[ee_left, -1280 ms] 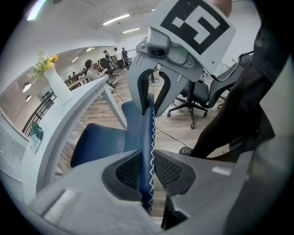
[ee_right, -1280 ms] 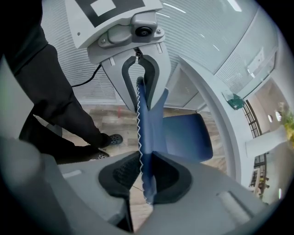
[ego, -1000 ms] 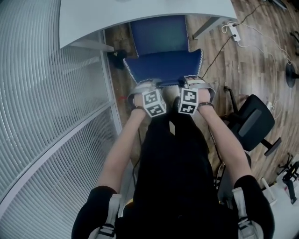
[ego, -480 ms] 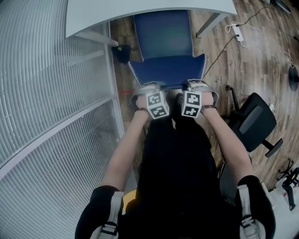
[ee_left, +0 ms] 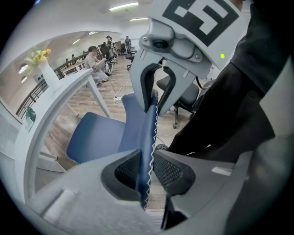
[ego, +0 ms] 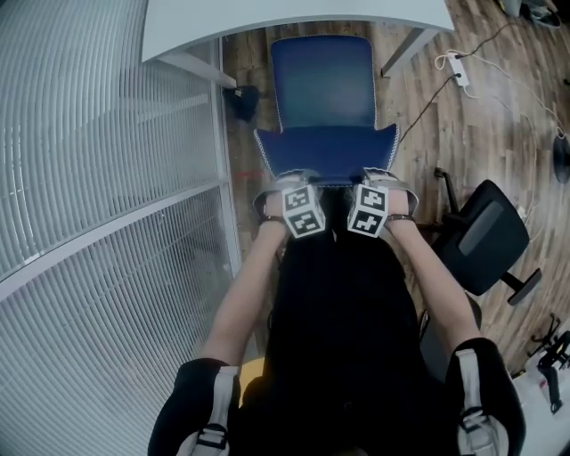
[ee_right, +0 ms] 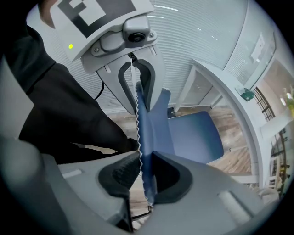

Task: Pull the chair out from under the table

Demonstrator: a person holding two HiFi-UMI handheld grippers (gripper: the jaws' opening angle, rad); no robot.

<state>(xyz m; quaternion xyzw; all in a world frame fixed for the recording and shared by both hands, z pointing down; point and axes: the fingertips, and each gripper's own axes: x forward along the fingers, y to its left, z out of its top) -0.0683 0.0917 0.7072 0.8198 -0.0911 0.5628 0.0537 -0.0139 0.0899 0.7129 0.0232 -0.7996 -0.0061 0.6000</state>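
Here left hand-held gripper (ee_left: 146, 170) pinches chair backrest (ego: 326, 148); right hand-held gripper (ee_right: 146, 173) likewise, jaws opening.

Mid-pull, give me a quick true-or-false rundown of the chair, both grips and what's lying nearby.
1. The left gripper and the right gripper both clamp the backrest of the blue chair. True; the right gripper's jaws are just easing open, with the backrest between them.
2. The seat is hidden under the table. False: it shows almost wholly clear of the table edge.
3. A black office chair stands at the person's right. True.
4. The power strip lies left of the blue chair. False: it lies to its right.
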